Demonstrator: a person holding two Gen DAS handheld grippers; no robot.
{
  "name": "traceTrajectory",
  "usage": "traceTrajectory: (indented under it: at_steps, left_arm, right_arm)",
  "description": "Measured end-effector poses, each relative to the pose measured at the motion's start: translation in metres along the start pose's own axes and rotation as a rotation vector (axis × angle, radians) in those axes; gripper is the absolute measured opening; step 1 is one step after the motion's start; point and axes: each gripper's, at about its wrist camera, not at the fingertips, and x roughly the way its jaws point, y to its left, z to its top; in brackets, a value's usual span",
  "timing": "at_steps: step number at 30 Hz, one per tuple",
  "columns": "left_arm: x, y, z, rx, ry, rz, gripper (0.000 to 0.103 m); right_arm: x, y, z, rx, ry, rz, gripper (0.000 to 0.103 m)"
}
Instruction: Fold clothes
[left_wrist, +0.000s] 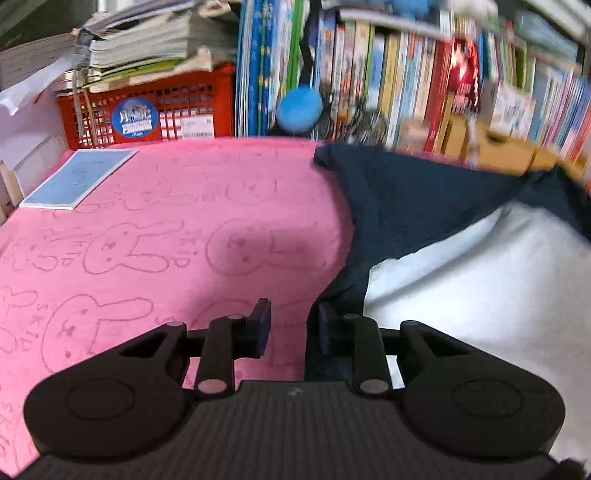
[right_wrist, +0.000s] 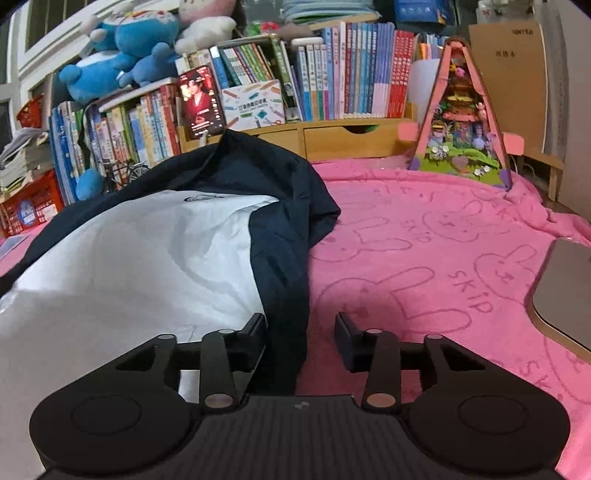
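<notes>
Looking along our left gripper (left_wrist: 289, 325), we see its jaws narrowed with a gap between them; the right-hand finger sits at the dark edge of the shirt (left_wrist: 424, 199), and pink cloth shows through the gap, so we cannot tell whether the fabric is pinched. That garment, navy with a white panel (left_wrist: 480, 280), lies spread on the pink blanket (left_wrist: 155, 229) printed with rabbit outlines, its navy sleeve reaching toward the books (left_wrist: 406, 85) at the back. A pale blue booklet (left_wrist: 79, 177) lies flat on the blanket near the left edge, in front of a red crate (left_wrist: 147, 110) stacked with papers. From our right gripper (right_wrist: 300, 326), the jaws stand partly apart, and the shirt's navy side edge (right_wrist: 288, 266) runs down between the two fingers; the left finger lies over the white panel, the right finger over bare blanket, and neither pad is plainly pressing on the cloth. On this side we also see a triangular toy house (right_wrist: 461, 122) standing upright on the blanket's far edge, blue plush toys (right_wrist: 122, 48) atop the books, and a grey board (right_wrist: 565, 291) at the right.
</notes>
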Motion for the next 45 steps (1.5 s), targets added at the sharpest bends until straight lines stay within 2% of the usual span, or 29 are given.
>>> traceTrajectory:
  at_steps: [2,3,4,5,6,7,9,11,13,14,15,17,19,22,24,26,29,34,37,39,41,45]
  left_arm:
    - [-0.014,-0.001,0.007,0.017,-0.041,-0.079,0.027]
    - [-0.02,-0.005,0.009,0.037,-0.057,-0.108,0.035]
    - [-0.026,-0.009,0.011,0.059,-0.072,-0.136,0.058]
    - [-0.028,-0.015,0.012,0.091,-0.078,-0.149,0.072]
    - [-0.024,-0.022,0.013,0.13,-0.079,-0.126,0.092]
    - [-0.02,-0.03,0.013,0.168,-0.079,-0.103,0.097]
    - [-0.01,-0.046,0.014,0.241,-0.076,-0.056,0.097]
    - [0.016,-0.06,0.012,0.269,-0.018,0.003,0.089]
    - [0.039,-0.066,0.007,0.309,0.024,0.083,0.037]
    - [0.044,-0.063,0.005,0.319,0.026,0.121,0.038]
    - [0.044,-0.054,0.005,0.3,0.006,0.118,0.039]
    - [0.042,-0.032,0.007,0.234,0.017,0.078,0.043]
    - [0.038,-0.015,0.004,0.215,0.017,0.08,0.061]
    - [0.036,0.001,0.0,0.205,0.017,0.104,0.076]
    - [0.035,0.012,-0.003,0.199,0.017,0.119,0.083]
    - [0.033,0.019,-0.004,0.169,0.02,0.116,0.083]
    - [0.017,0.021,-0.001,0.122,-0.011,0.078,0.075]
    - [-0.038,-0.001,0.006,0.158,-0.156,-0.039,0.075]
    - [-0.053,-0.033,0.005,0.247,-0.184,-0.13,0.079]
    - [-0.05,-0.054,-0.003,0.307,-0.169,-0.165,0.081]
    - [-0.038,-0.069,-0.016,0.366,-0.134,-0.165,0.081]
    - [-0.011,-0.077,-0.044,0.398,-0.057,-0.125,0.081]
  right_arm:
    - [0.0,0.001,-0.001,-0.007,-0.007,0.015,0.058]
    - [0.0,0.002,-0.002,-0.011,-0.009,0.023,0.061]
    - [0.001,0.004,-0.002,-0.022,-0.009,0.026,0.066]
    - [0.001,0.007,-0.002,-0.038,-0.006,0.02,0.068]
    - [0.002,0.01,-0.002,-0.053,-0.003,0.014,0.069]
    - [0.003,0.013,-0.002,-0.066,-0.001,0.009,0.071]
    - [0.004,0.017,-0.002,-0.079,0.002,0.0,0.072]
    - [0.004,0.016,-0.003,-0.087,0.003,0.001,0.073]
    - [0.004,0.016,-0.003,-0.089,0.003,0.001,0.073]
    - [0.005,0.017,-0.003,-0.092,0.004,-0.004,0.073]
    - [0.005,0.018,-0.003,-0.097,0.004,-0.011,0.073]
    - [0.006,0.02,-0.004,-0.106,0.003,-0.031,0.074]
    - [0.006,0.02,-0.004,-0.1,0.003,-0.046,0.074]
    - [0.007,0.018,-0.005,-0.082,-0.003,-0.083,0.074]
    - [0.007,0.016,-0.004,-0.065,-0.005,-0.098,0.074]
    - [0.007,0.017,-0.004,-0.063,-0.004,-0.103,0.075]
    - [0.002,0.016,-0.002,-0.06,-0.003,-0.101,0.075]
    - [-0.009,0.021,0.018,-0.077,-0.056,-0.059,0.075]
    - [-0.008,0.033,0.038,-0.128,-0.099,-0.06,0.075]
    - [0.0,0.048,0.055,-0.209,-0.127,-0.079,0.075]
    - [0.015,0.062,0.073,-0.28,-0.154,-0.096,0.08]
    - [0.056,0.084,0.115,-0.385,-0.188,-0.132,0.088]
